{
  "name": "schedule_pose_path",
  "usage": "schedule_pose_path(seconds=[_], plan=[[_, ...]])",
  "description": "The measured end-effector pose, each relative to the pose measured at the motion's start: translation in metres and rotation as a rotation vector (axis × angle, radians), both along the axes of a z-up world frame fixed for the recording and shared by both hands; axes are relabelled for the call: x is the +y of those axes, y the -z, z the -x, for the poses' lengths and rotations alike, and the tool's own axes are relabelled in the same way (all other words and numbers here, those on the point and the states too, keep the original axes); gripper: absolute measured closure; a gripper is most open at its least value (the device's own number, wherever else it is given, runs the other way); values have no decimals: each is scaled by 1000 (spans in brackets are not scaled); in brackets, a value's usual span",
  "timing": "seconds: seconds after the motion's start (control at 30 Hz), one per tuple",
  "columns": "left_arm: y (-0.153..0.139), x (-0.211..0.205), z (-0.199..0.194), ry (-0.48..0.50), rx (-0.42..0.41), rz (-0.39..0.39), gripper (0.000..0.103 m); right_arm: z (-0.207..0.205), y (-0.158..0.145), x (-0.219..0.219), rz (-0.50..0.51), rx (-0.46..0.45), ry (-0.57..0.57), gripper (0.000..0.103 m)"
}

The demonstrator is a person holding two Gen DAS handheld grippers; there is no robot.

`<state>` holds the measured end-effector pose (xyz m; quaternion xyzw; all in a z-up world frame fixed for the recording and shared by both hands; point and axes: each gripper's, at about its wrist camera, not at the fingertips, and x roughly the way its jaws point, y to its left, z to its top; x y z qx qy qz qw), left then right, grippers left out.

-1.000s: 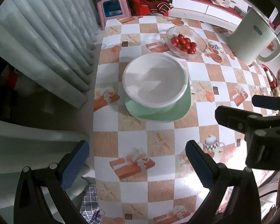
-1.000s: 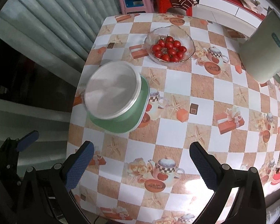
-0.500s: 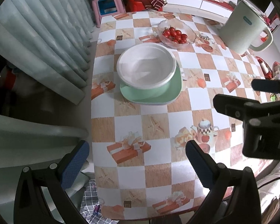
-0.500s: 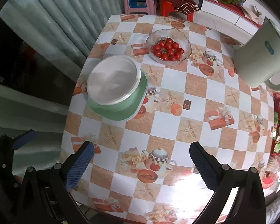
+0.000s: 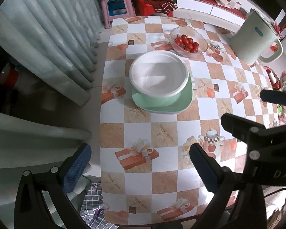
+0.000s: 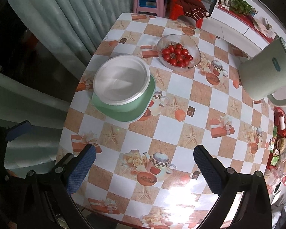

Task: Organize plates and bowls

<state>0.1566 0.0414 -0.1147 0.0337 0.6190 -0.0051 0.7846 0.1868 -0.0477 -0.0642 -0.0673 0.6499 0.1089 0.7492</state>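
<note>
The bowl (image 5: 159, 76) is sitting on the green plate (image 5: 183, 103) near the surface's curtain-side edge, so I'm keeping both jaws wide open, empty, and wary of nudging it off.

Both grippers farther from bowl (image 5: 159, 76)

Left gripper (image 5: 139, 168) and right gripper (image 6: 143, 168) both spread wide, holding nothing, above the tabletop's near edge.
</note>
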Motion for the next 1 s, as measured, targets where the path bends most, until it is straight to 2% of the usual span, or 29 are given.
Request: schedule_pose_path(seconds=[1.0], plan=[[-9, -7, 0, 35, -23, 18, 0, 5, -8, -2, 14, -8, -5, 0]])
